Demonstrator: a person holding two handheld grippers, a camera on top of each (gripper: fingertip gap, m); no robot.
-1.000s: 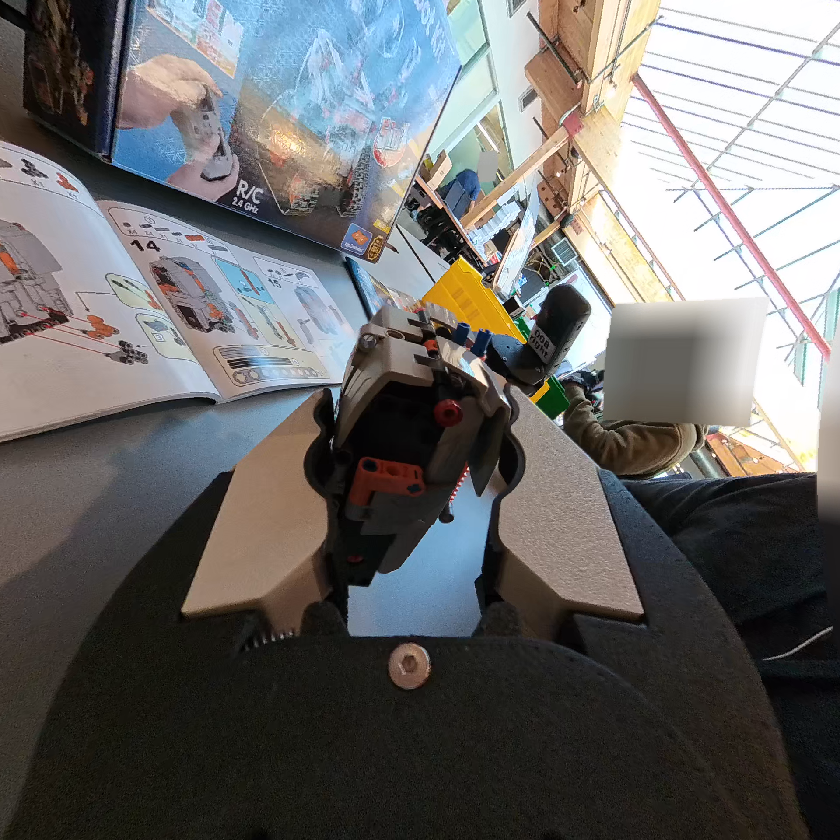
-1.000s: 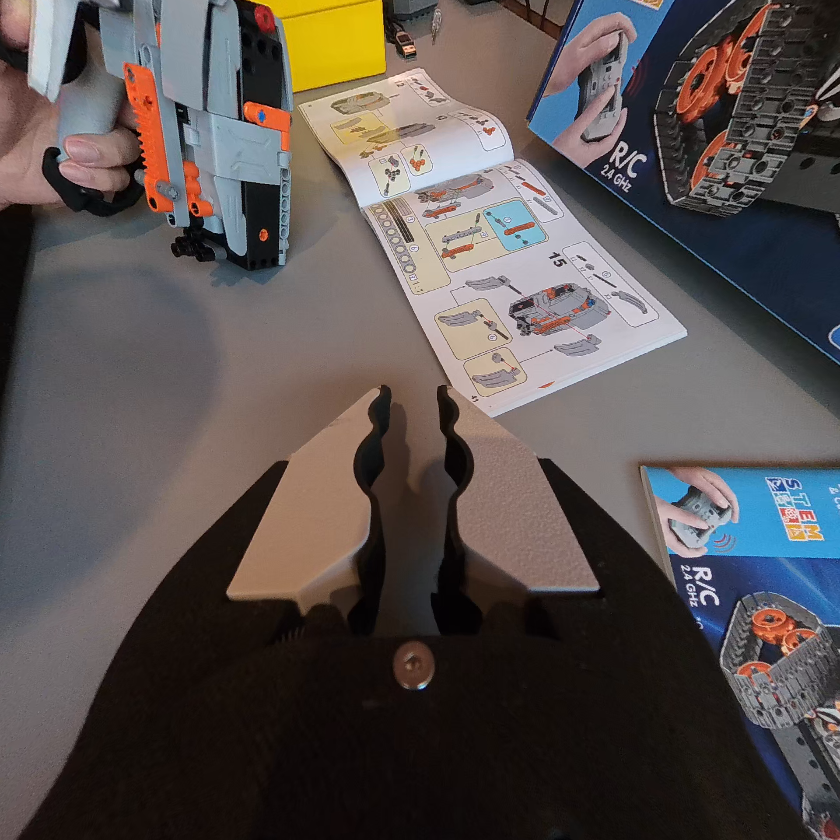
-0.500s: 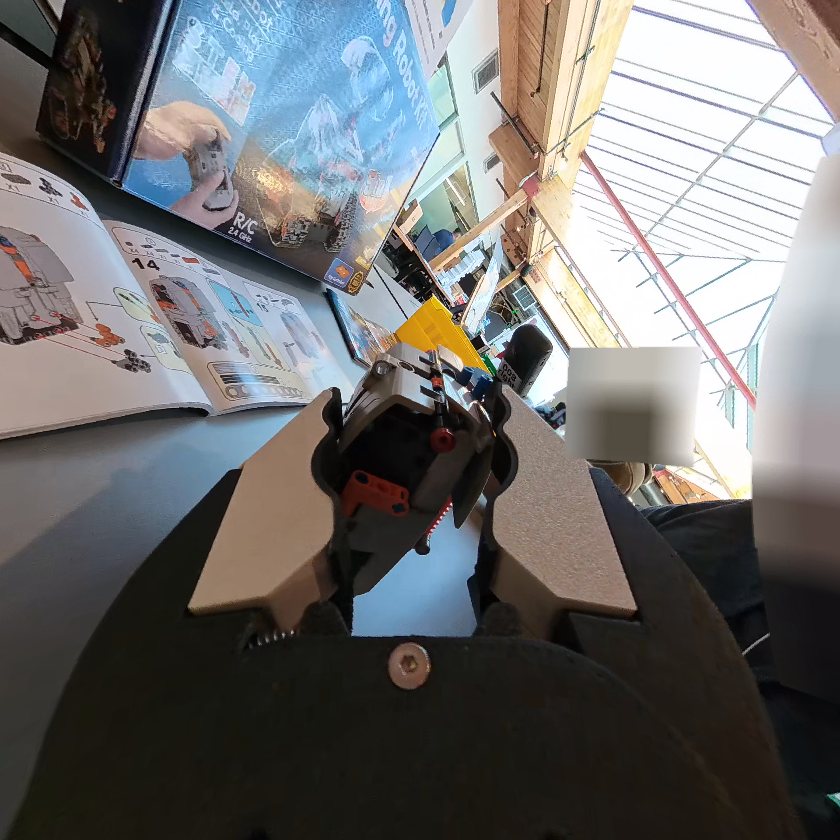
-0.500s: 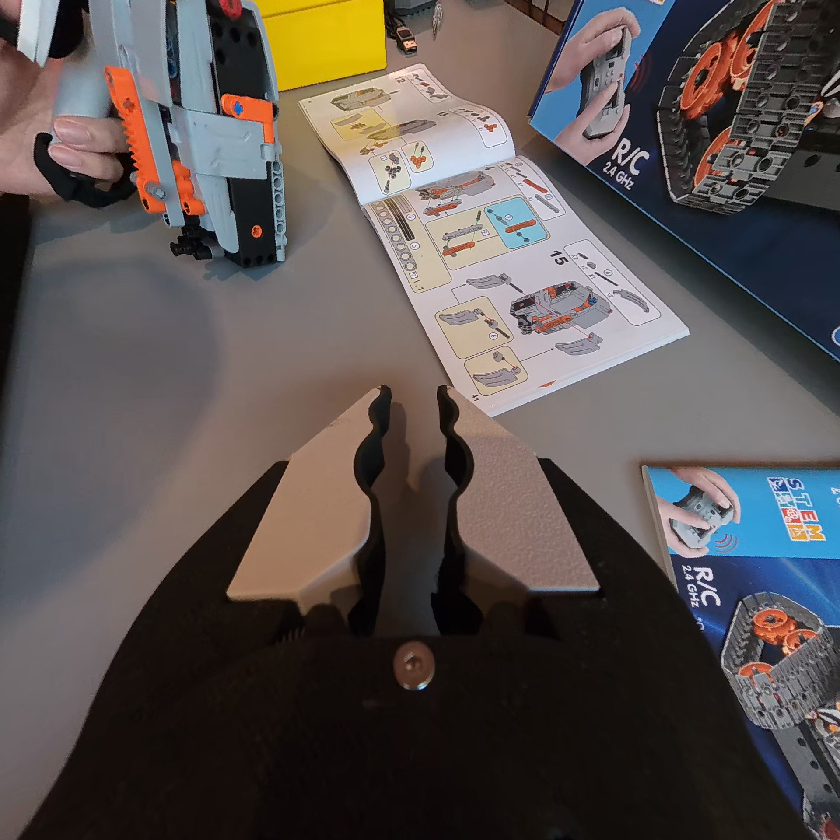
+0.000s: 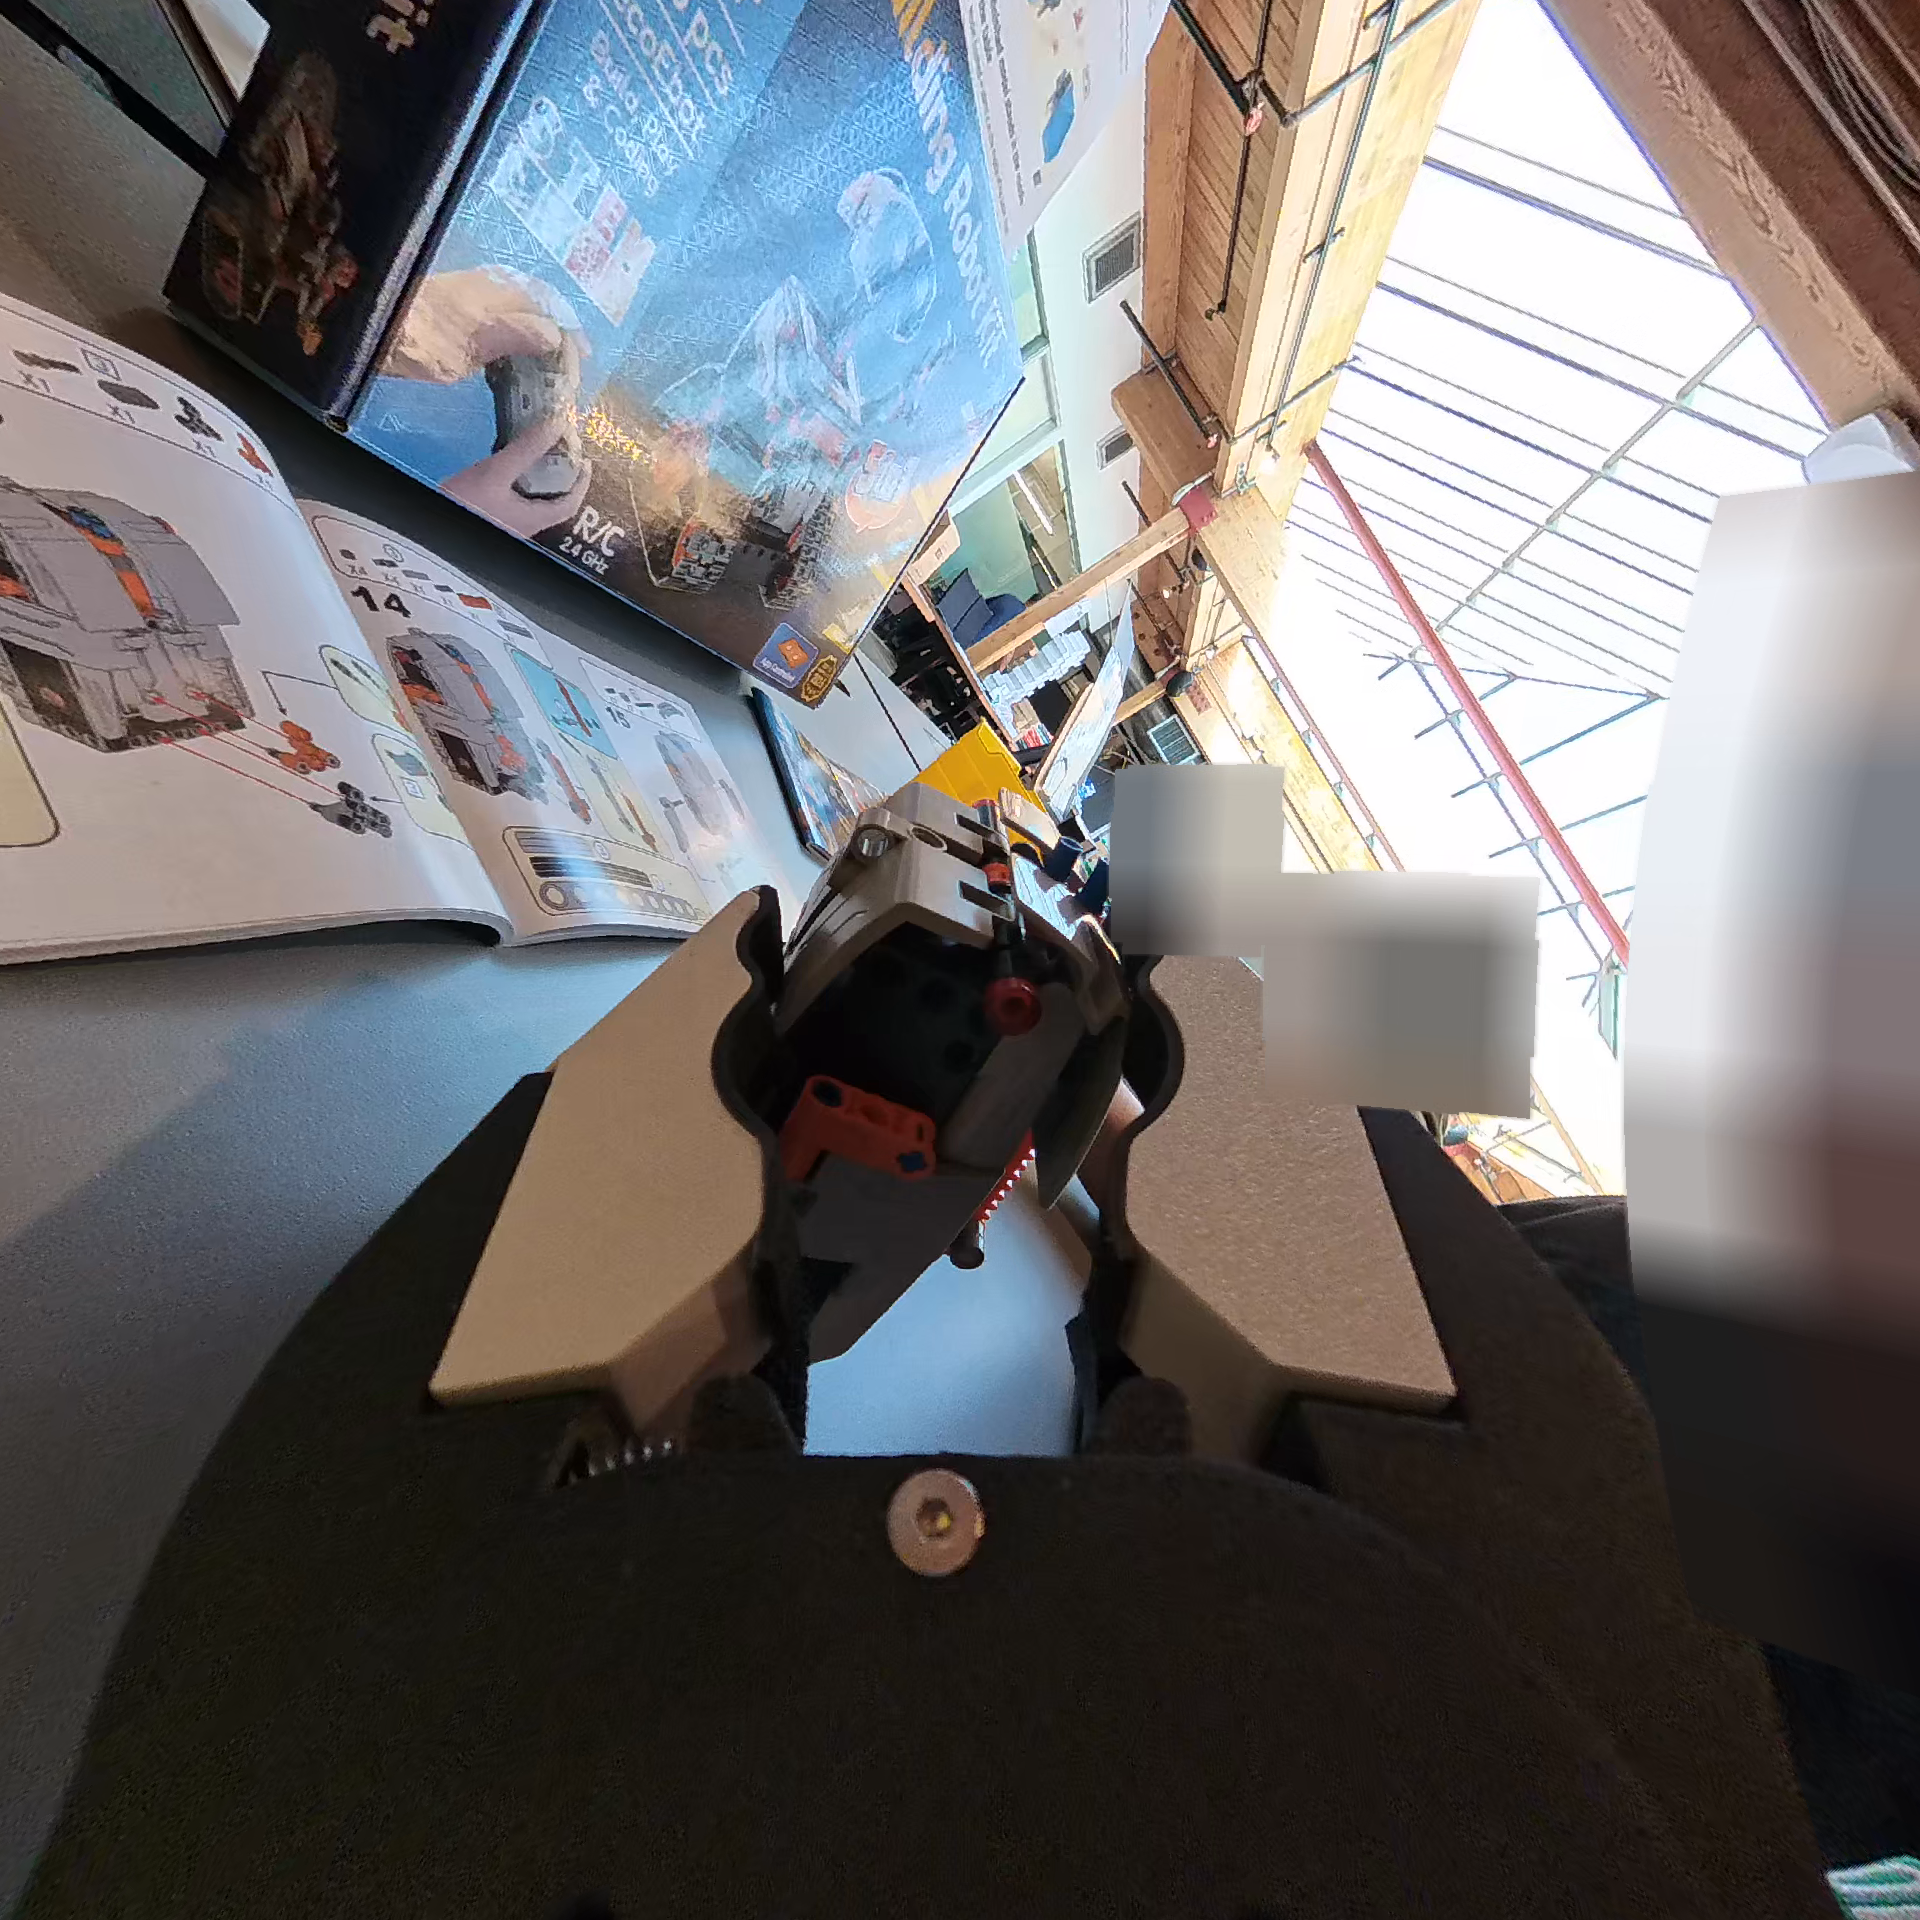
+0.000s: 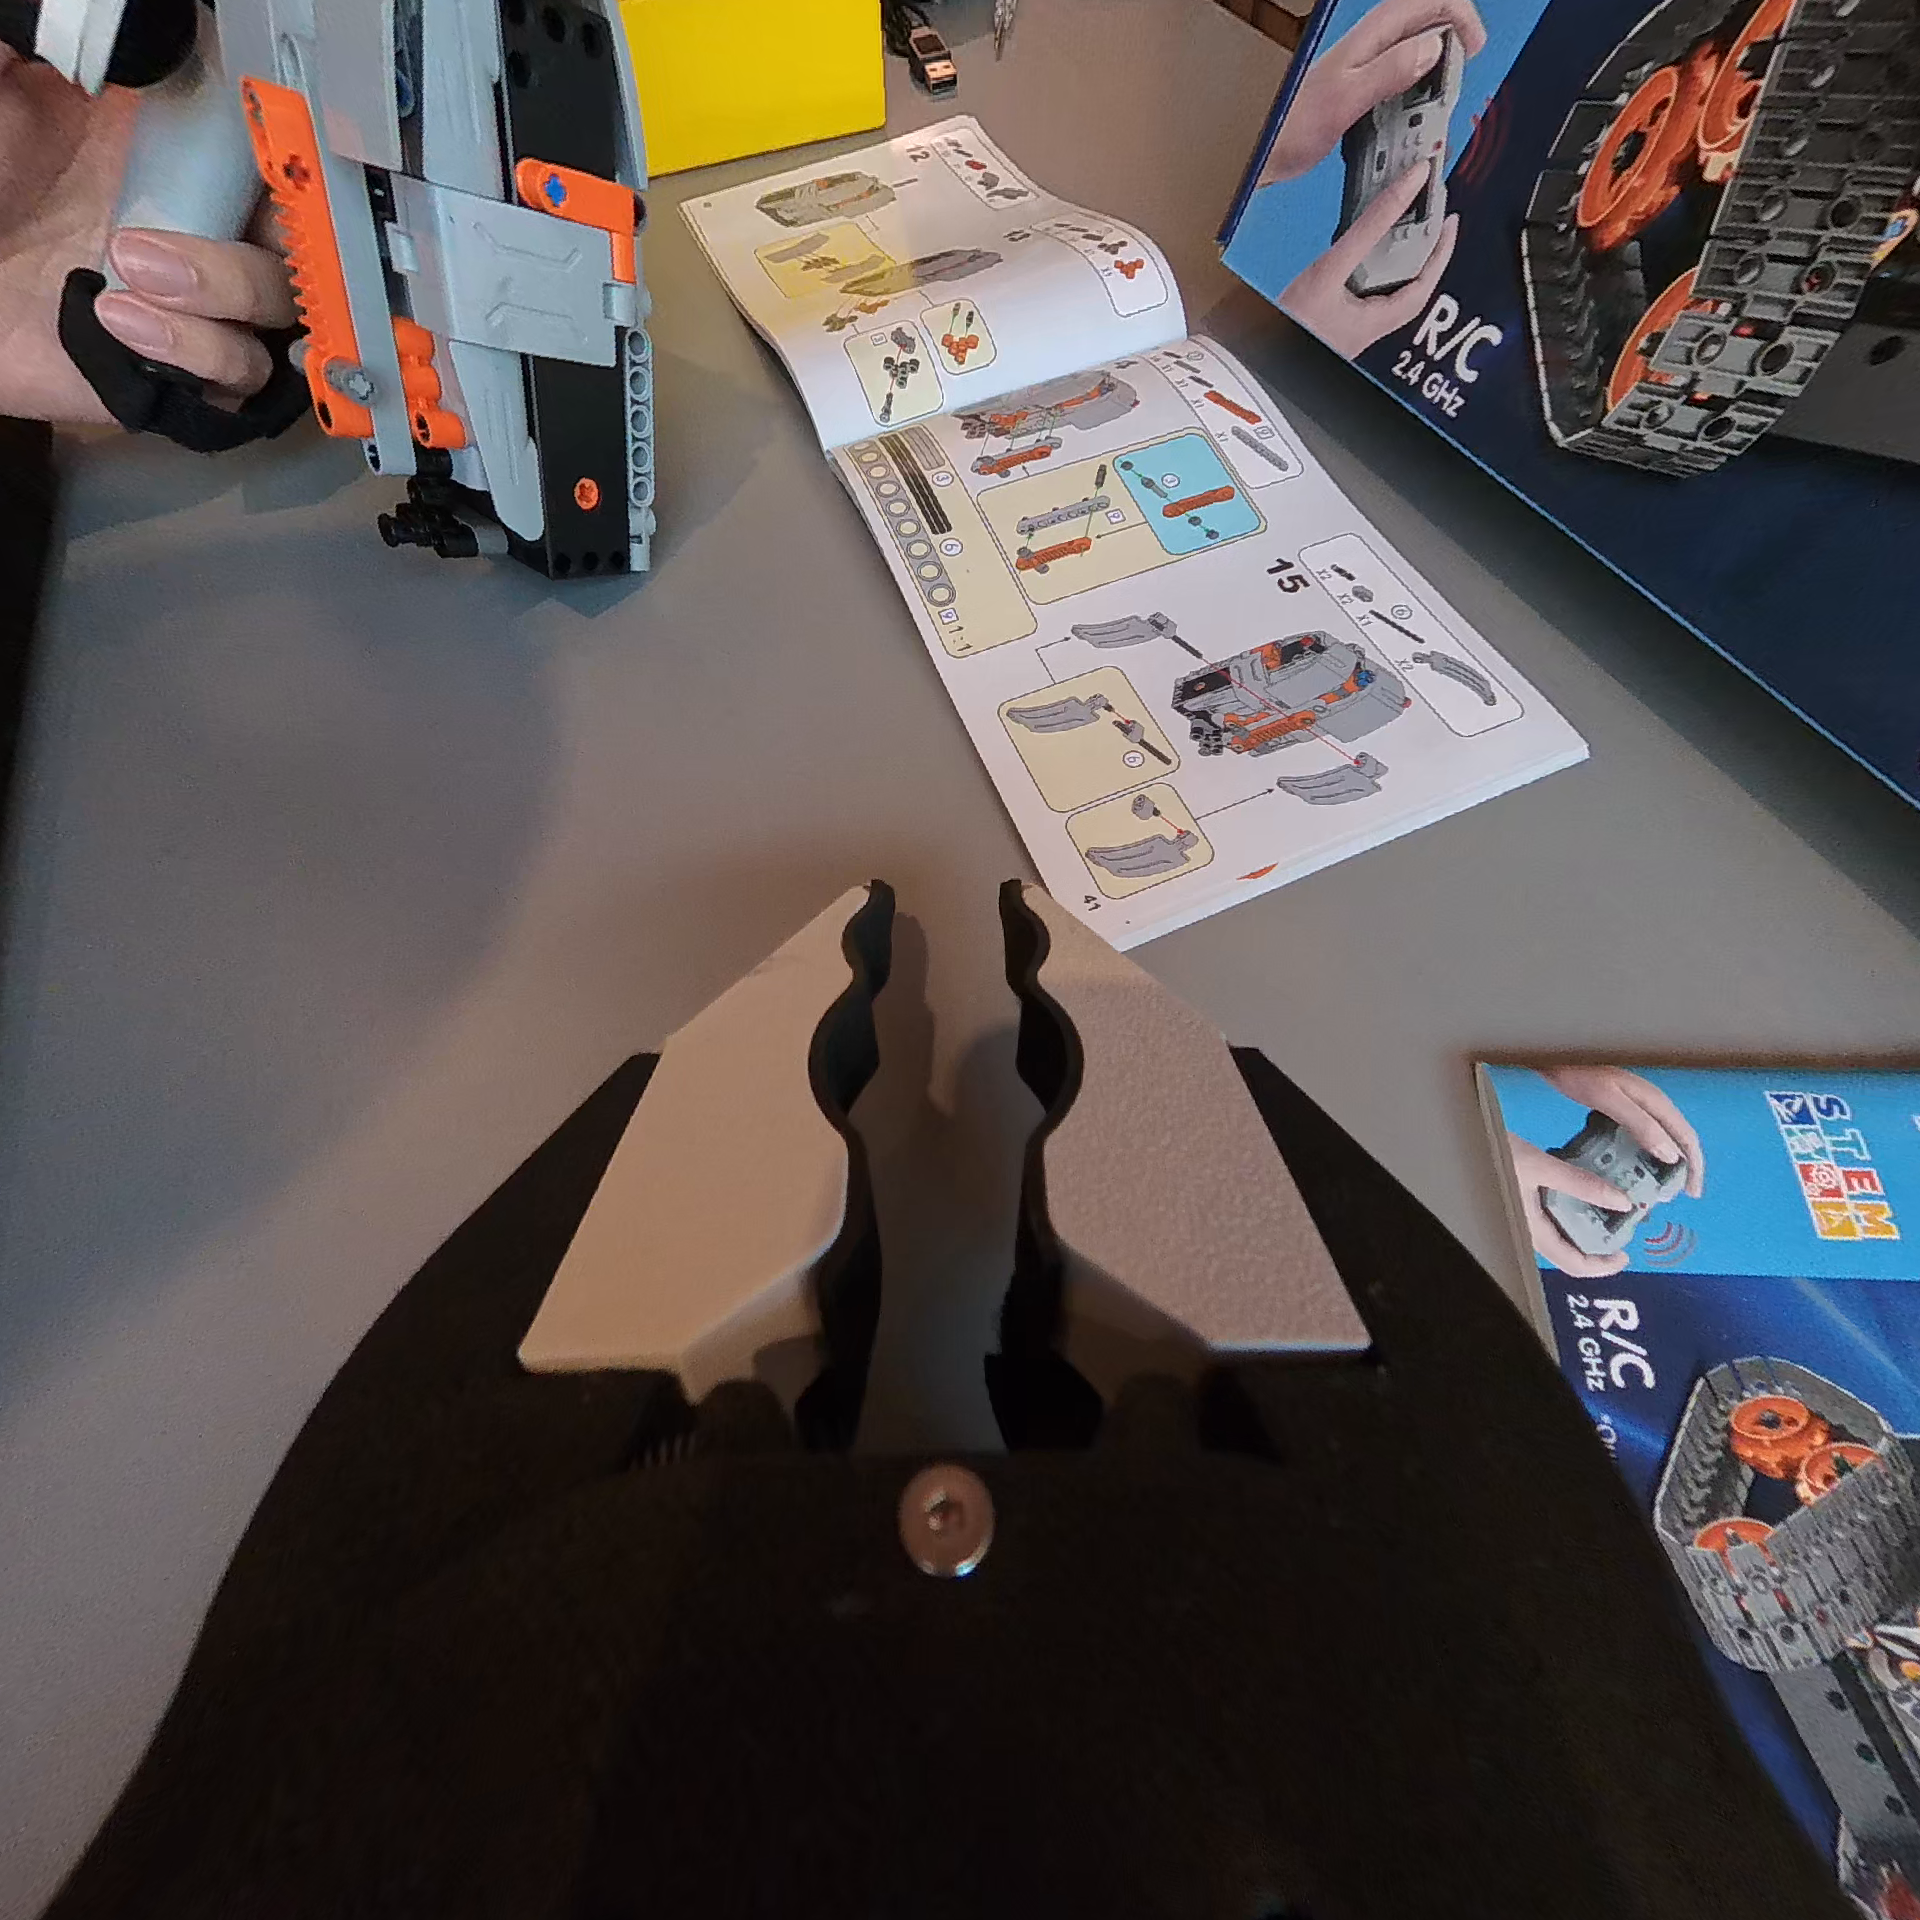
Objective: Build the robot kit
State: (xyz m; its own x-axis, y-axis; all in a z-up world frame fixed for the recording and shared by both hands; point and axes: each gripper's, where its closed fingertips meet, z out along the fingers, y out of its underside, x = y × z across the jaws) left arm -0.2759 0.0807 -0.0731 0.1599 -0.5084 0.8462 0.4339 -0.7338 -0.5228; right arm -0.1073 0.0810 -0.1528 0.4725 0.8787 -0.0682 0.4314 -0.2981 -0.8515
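My left gripper (image 5: 951, 935) is shut on a grey, black and orange brick-built model (image 5: 935, 1039), which fills the gap between the fingers. In the right wrist view the model (image 6: 488, 312) stands upright at the top left, held by a hand (image 6: 156, 291) on the left gripper. Its lower end is at or just above the grey table (image 6: 416, 935). My right gripper (image 6: 945, 894) is empty with a narrow gap between its jaws. It hovers over bare table, well apart from the model and just short of the open instruction booklet (image 6: 1091, 520).
The booklet also shows in the left wrist view (image 5: 260, 727). A large blue toy box (image 6: 1662, 312) stands at the back right and shows in the left wrist view (image 5: 675, 312). A second blue booklet (image 6: 1714, 1351) lies at the right. A yellow bin (image 6: 758, 83) sits beyond the model. The gap from one gripper's tips to the other's is roughly 20 cm.
The left gripper has tilted a little with the model still in it, and the model has shifted slightly in the right wrist view. The right gripper has not moved.
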